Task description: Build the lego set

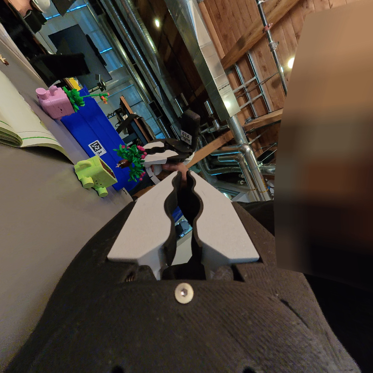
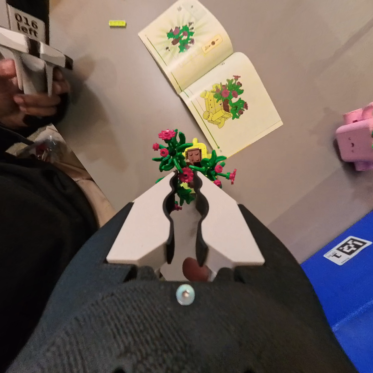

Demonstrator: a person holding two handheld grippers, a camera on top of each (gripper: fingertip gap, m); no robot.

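Note:
My right gripper (image 2: 186, 173) is shut on a green lego plant with pink flowers (image 2: 173, 153), gripping it among the stems. The lime green lego pot (image 2: 198, 148) with a brown top lies on the grey table just beyond the plant. In the left wrist view the right gripper (image 1: 150, 161) holds the plant (image 1: 132, 159) in the air, apart from the lime pot (image 1: 94, 174). My left gripper (image 1: 183, 173) is shut and empty, raised off the table and tilted up toward the ceiling. It also shows in the right wrist view (image 2: 34, 58), held in a hand at the upper left.
An open instruction booklet (image 2: 212, 80) lies beyond the pot. A pink lego pot (image 2: 355, 139) with a green plant stands at the right. A blue box (image 2: 343, 292) sits at the near right. A small lime flat piece (image 2: 117, 23) lies far off. A plastic bag (image 2: 44, 145) is at the left. The gap from one gripper's tips to the other's is roughly 20 centimeters. To reach the small lime flat piece (image 2: 117, 23) in a straight line is about 20 centimeters for my left fingers, about 30 centimeters for my right.

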